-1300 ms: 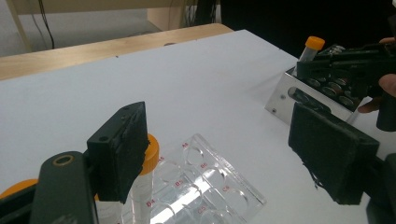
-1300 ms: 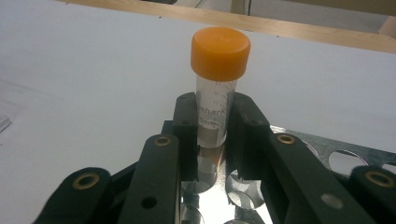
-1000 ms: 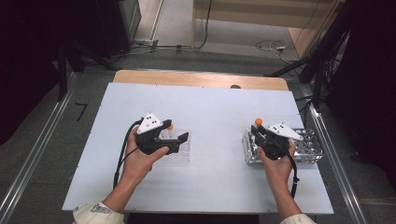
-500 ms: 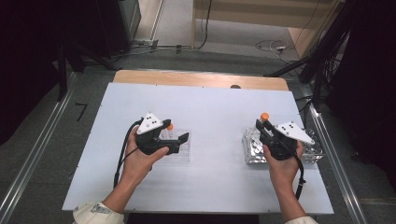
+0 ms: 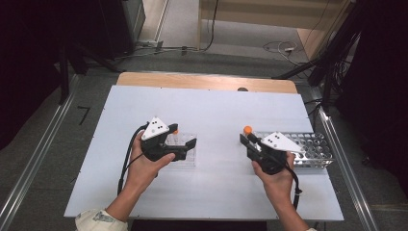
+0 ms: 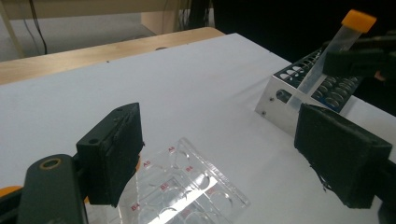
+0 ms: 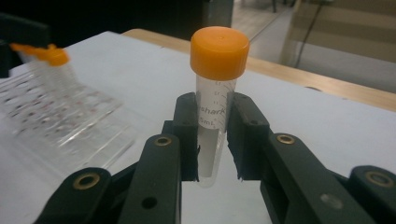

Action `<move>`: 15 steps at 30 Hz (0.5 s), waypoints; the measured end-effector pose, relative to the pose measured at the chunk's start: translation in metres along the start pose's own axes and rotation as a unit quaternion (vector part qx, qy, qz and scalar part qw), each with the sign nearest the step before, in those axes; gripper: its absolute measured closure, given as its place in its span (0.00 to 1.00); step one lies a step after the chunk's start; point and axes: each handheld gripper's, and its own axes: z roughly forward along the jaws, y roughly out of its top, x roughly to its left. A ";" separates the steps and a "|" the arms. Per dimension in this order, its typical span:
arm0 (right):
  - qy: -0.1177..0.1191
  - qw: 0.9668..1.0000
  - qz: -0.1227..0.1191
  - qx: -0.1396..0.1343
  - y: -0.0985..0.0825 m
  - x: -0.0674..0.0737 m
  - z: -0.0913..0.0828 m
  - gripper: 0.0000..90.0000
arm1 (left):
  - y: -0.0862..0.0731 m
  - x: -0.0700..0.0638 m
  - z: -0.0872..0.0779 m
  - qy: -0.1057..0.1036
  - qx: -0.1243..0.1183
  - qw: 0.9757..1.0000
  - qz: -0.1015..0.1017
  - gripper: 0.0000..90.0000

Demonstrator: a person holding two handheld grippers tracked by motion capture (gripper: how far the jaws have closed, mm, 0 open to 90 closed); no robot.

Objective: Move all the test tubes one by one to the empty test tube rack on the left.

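One tube [image 7: 215, 98], orange-capped, clamped in my right gripper [image 7: 212, 140], lifted clear of metal rack [image 5: 308, 150]. Left gripper [image 6: 219, 158] jaws just opening wide, nothing between, above clear well plate [image 6: 182, 186]. Pickup done; I judge transfer toward plate remaining.

Orange-capped clear tube [image 7: 215, 100], upright, clamped

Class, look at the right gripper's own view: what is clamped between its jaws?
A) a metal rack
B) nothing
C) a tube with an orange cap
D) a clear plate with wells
C: the right gripper has its jaws pressed on the clear tube with an orange cap.
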 end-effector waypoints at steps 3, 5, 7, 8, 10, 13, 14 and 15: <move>0.021 1.000 -0.014 0.007 -0.001 0.013 0.004 0.80 | 0.000 -0.005 0.001 -0.008 0.000 1.000 0.001 0.19; 0.033 0.999 -0.019 0.011 -0.002 0.021 0.005 0.80 | 0.001 -0.009 0.001 -0.017 0.000 1.000 0.004 0.19; 0.042 0.999 -0.023 0.015 -0.003 0.028 0.006 0.80 | 0.001 -0.014 0.002 -0.027 -0.003 1.000 0.003 0.19; 0.047 0.998 -0.024 0.018 -0.003 0.031 0.007 0.80 | 0.002 -0.017 0.002 -0.032 -0.004 0.999 0.005 0.19; 0.058 0.998 -0.024 0.023 -0.005 0.036 0.010 0.80 | 0.002 -0.022 0.003 -0.039 -0.004 0.999 0.009 0.21; 0.069 0.997 -0.028 0.032 -0.008 0.043 0.014 0.80 | 0.001 -0.032 0.005 -0.056 -0.005 0.998 0.016 0.22; 0.074 0.996 -0.031 0.035 -0.009 0.046 0.015 0.80 | 0.001 -0.035 0.006 -0.060 -0.004 0.998 0.020 0.23; 0.078 0.996 -0.032 0.038 -0.010 0.048 0.016 0.80 | 0.001 -0.038 0.006 -0.064 -0.006 0.998 0.022 0.24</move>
